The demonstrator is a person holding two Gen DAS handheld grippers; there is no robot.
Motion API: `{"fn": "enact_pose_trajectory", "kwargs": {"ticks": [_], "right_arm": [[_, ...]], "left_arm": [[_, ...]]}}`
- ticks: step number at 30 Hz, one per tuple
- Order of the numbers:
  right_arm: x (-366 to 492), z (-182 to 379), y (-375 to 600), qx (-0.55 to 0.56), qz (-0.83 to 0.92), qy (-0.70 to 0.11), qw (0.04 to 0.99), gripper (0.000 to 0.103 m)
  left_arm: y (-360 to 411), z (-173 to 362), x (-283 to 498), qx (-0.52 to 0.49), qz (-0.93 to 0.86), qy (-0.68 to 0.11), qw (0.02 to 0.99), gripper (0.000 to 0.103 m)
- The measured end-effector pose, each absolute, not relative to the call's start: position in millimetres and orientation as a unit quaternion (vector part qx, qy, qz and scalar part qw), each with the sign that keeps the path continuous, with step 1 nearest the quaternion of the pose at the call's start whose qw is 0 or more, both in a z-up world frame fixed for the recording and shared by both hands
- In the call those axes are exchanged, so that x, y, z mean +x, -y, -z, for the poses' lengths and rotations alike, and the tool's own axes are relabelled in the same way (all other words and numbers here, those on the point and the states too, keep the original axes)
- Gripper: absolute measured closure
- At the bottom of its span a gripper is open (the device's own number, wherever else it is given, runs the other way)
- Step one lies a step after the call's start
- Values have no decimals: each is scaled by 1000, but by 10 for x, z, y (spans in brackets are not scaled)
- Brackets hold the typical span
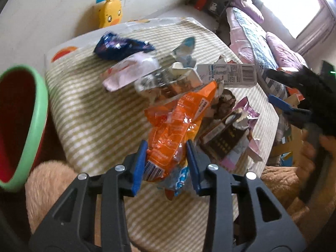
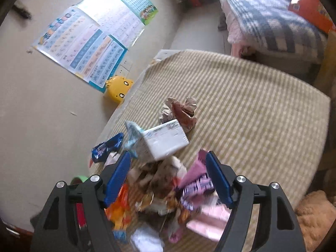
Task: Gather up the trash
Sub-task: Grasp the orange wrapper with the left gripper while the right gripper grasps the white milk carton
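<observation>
A heap of trash lies on a table under a striped cloth (image 1: 94,109). My left gripper (image 1: 167,147) has its blue pads pressed on both sides of an orange wrapper (image 1: 180,121) at the heap's near end. Beyond it lie a white carton (image 1: 229,75), a pink-white wrapper (image 1: 130,69) and a dark blue wrapper (image 1: 119,46). My right gripper (image 2: 168,157) hangs open over the heap, with a purple wrapper (image 2: 197,180) and brown scraps between its fingers, untouched. Ahead of it sit the white carton (image 2: 166,140) and crumpled brown paper (image 2: 182,113).
A red bin with a green rim (image 1: 31,115) stands at the table's left. A yellow duck toy (image 1: 110,12) and posters (image 2: 88,48) are on the wall behind. A bed with a checked blanket (image 1: 252,33) lies at the right. Tan plush (image 1: 48,180) is near the front edge.
</observation>
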State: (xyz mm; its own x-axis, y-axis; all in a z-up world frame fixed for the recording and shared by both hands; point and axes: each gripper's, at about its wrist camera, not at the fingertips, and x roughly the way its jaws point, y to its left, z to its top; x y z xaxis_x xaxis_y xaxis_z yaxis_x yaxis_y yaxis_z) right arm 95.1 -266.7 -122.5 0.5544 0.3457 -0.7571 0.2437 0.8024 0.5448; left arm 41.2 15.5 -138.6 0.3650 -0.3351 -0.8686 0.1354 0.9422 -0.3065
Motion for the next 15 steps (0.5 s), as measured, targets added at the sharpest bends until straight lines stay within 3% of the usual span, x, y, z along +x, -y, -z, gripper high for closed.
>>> {"fn": "enact_pose_trajectory", "kwargs": {"ticks": [6,15], "right_arm": [[1225,1507,2572,297,-55,-478,825,32],[1229,1436,2551,309,-78,-445,837,32]], "left_arm": [[-300,1268,333,-105,137,-536,826,67],[-288,1242,279,-108,139,-539,824,67]]}}
